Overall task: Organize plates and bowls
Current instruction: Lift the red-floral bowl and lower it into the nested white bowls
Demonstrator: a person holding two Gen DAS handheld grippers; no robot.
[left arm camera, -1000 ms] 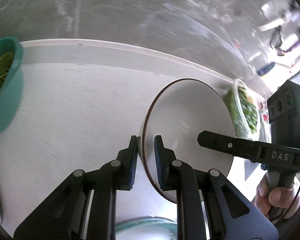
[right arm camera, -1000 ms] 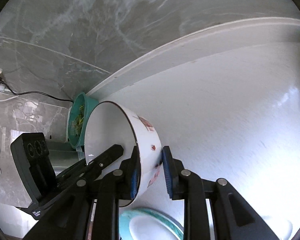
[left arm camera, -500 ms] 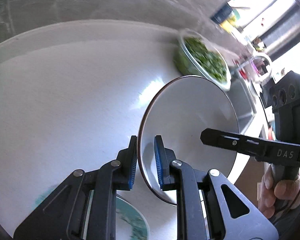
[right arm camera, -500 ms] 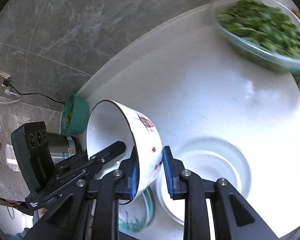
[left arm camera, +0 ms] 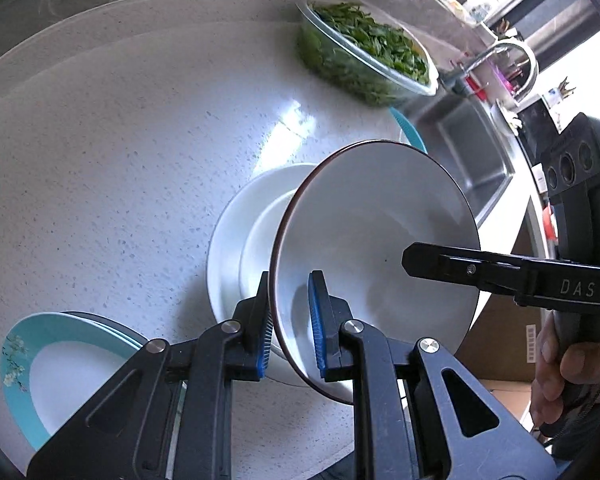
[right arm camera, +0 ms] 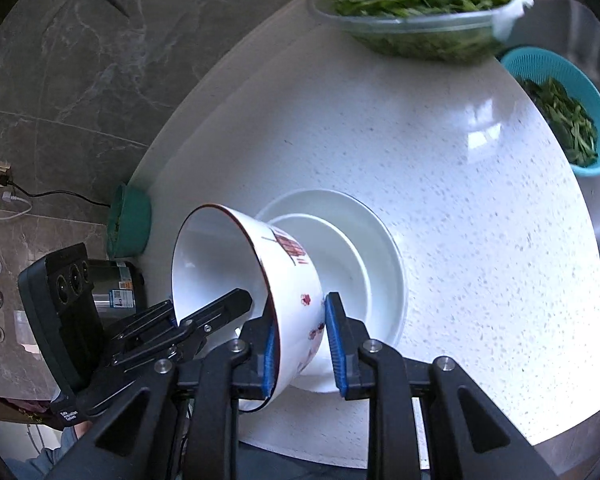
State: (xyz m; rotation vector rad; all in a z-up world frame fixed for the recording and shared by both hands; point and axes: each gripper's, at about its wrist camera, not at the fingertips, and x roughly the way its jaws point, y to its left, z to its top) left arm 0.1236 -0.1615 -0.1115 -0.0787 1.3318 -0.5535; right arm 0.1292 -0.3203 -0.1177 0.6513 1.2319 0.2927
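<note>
Both grippers clamped on one bowl (left arm camera: 376, 256): the left gripper (left arm camera: 290, 320) pinches the near rim, the right gripper (right arm camera: 300, 340) the wall. It hangs tilted above the white plate stack (right arm camera: 380, 248). Any uneven pull could slip it and chip the stack.

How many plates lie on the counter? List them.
2: round white ceramic plate below the held white bowl; turquoise-rimmed floral plate nearer, left. Another may hide under it.

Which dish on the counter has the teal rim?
The flowered plate at lower left of the left wrist view; the stacked white plate and held bowl have none.
</note>
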